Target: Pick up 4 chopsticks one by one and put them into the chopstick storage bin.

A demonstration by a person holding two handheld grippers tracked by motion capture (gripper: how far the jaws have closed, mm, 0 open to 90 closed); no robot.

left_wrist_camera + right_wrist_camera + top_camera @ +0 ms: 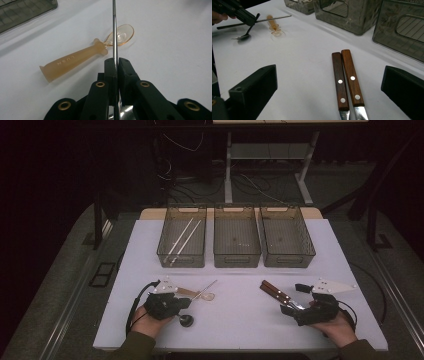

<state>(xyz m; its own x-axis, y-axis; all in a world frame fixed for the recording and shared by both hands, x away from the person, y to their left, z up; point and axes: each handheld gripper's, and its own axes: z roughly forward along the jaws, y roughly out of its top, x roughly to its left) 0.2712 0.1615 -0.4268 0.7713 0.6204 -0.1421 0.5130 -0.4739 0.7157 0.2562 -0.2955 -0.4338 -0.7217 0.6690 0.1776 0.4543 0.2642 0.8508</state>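
My left gripper (116, 60) is shut on the thin metal handle of a spoon (114, 27), which runs straight out from between the jaws. Its bowl (186, 321) lies on the hand's side of the gripper (186, 303). Just under the handle's far part lies an amber plastic spoon (75, 60) with a thick grip, flat on the white table. My right gripper (329, 71) stands open, one jaw on each side of two wooden-handled knives (347, 77) that lie side by side, blades toward me. In the high view that gripper (294, 307) sits at the knives' (274, 292) blade end.
Three dark wire-mesh trays stand in a row at the back: the left one (165, 251) holds two pale chopsticks (182, 237), with the middle one (237, 256) and right one (287, 256) beside it. The white table (240, 320) ends just in front of my hands.
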